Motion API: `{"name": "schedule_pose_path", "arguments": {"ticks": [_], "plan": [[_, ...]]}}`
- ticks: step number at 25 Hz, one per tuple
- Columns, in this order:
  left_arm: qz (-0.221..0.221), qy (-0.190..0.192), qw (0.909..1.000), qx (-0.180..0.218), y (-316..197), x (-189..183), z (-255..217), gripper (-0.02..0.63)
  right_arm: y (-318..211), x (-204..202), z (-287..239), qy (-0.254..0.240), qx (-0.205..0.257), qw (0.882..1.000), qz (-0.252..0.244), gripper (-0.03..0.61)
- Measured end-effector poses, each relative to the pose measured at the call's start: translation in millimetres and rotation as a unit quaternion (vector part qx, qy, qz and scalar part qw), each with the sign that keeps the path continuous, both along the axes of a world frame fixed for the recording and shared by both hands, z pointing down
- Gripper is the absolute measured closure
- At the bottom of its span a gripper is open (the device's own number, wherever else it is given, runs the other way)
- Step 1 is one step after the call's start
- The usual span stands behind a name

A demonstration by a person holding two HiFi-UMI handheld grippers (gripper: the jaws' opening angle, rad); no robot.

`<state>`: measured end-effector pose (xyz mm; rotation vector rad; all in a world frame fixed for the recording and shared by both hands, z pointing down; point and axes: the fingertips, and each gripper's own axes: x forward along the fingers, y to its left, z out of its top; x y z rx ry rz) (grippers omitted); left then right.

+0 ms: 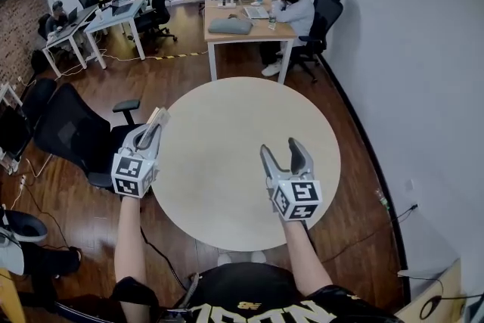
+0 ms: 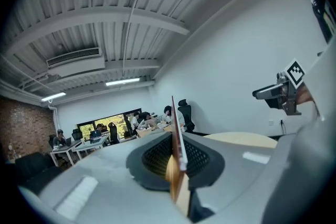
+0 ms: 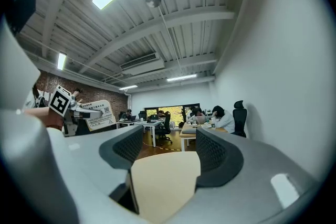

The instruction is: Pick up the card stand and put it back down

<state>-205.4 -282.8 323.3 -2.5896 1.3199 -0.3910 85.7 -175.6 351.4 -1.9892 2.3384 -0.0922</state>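
My left gripper (image 1: pixel 155 126) is shut on the card stand (image 1: pixel 159 116), a thin pale card held just off the left edge of the round beige table (image 1: pixel 242 125). In the left gripper view the card stand (image 2: pixel 177 139) shows edge-on, pinched between the dark pads, well above the table. The right gripper view shows the card stand (image 3: pixel 100 115) from its printed side, in the left gripper (image 3: pixel 79 112). My right gripper (image 1: pixel 281 151) hovers over the table's right half, jaws apart and nothing between them; only the table (image 3: pixel 168 176) shows through the gap.
A black office chair (image 1: pixel 76 132) stands close to the table's left side, under my left arm. A wooden desk (image 1: pixel 246 30) with seated people lies beyond the table, with more desks (image 1: pixel 113 15) at the back left. A white wall (image 1: pixel 423 87) runs along the right.
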Motion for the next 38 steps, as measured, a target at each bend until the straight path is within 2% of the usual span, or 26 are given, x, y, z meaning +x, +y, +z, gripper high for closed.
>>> {"name": "schedule_pose_path", "arguments": {"ticks": [8,11,13,15,18,20,22,24,28,31,35,38], "plan": [[0.021,-0.072,0.9970,0.022,-42,-33,-37,0.597,6,28,1,-0.004,-0.006,1.000,0.029,0.258],[0.050,-0.119,0.9911,0.033,-56,-28,-50,0.597,6,33,6,-0.008,-0.011,0.999,0.033,0.258],[0.082,-0.156,0.9832,0.048,-60,-19,-64,0.597,6,32,9,-0.012,-0.015,0.999,0.034,0.258],[0.121,-0.210,0.9681,0.062,-63,-13,-68,0.597,5,32,13,-0.017,-0.022,0.999,0.037,0.258],[0.178,-0.300,0.9337,0.079,-67,0,-58,0.597,5,38,22,-0.024,-0.033,0.998,0.044,0.258],[0.209,-0.342,0.9129,0.078,-67,12,-46,0.597,6,42,27,-0.027,-0.039,0.998,0.049,0.258],[0.237,-0.366,0.8973,0.069,-67,22,-28,0.597,8,48,31,-0.030,-0.044,0.997,0.054,0.258],[0.264,-0.374,0.8867,0.062,-66,36,-12,0.597,10,53,36,-0.033,-0.049,0.996,0.062,0.258],[0.313,-0.359,0.8783,0.042,-66,71,15,0.597,14,65,50,-0.039,-0.063,0.994,0.075,0.258],[0.349,-0.351,0.8682,0.032,-64,102,36,0.597,21,76,64,-0.045,-0.077,0.992,0.085,0.258],[0.384,-0.333,0.8611,0.005,-66,132,68,0.597,27,88,82,-0.048,-0.096,0.990,0.095,0.258],[0.415,-0.297,0.8595,-0.020,-67,152,91,0.597,27,95,97,-0.042,-0.105,0.989,0.095,0.258]]}}
